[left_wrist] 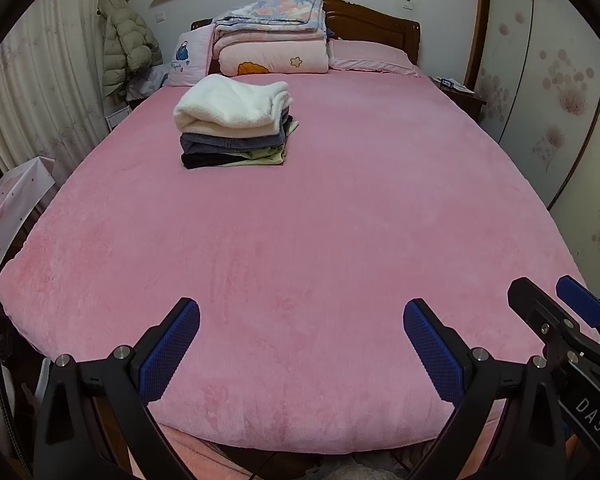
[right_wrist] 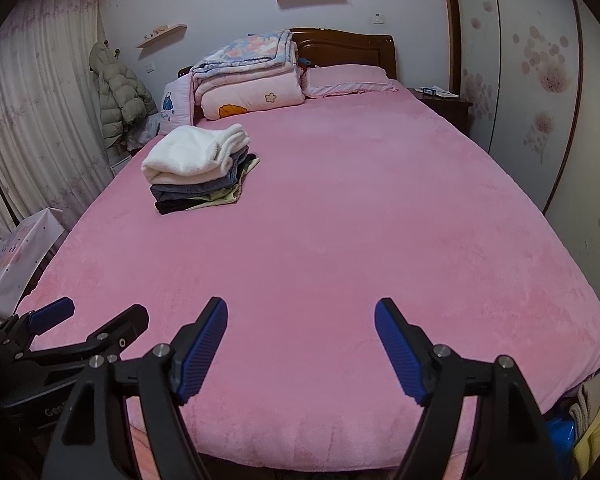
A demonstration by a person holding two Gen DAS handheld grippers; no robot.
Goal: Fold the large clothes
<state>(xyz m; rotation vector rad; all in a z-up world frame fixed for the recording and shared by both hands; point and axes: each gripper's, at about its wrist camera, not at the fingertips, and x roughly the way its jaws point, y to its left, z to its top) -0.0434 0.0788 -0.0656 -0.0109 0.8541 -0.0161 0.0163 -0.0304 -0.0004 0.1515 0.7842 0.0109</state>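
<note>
A stack of folded clothes (left_wrist: 234, 128) is seen on the pink bed (left_wrist: 320, 240), towards the headboard end and just short of the pile of folded quilts (left_wrist: 270, 38) that lies against the headboard (left_wrist: 374, 24); a thick white fleece garment (left_wrist: 232, 106) lies on top, with grey denim, a black piece and a pale green piece beneath it. Relative to that stack, both tools are held well apart from it, at the foot end of the bed. The left hand-held gripper (left_wrist: 302, 354) is held with its blue pads spread wide and nothing between them, and the right hand-held gripper (right_wrist: 300, 354) is likewise released and empty – only bare pink cover is seen through each gap. Each tool is also caught at the edge of the other's view, so the two are judged to be side by side. No unfolded garment is seen on the bed between the stack and the foot end, so the step in hand is judged to be a pause between items: one fold finished and stacked, the next not yet taken up. Some cloth, yellowish and pale, is glimpsed low beside the bed in the right wrist view, though what it is cannot be told. The next move is judged to call for a fresh large garment to be fetched, laid flat on the open cover on the near side of the stack, and gripped at two corners – one per tool – so that it can be spread before folding.
</note>
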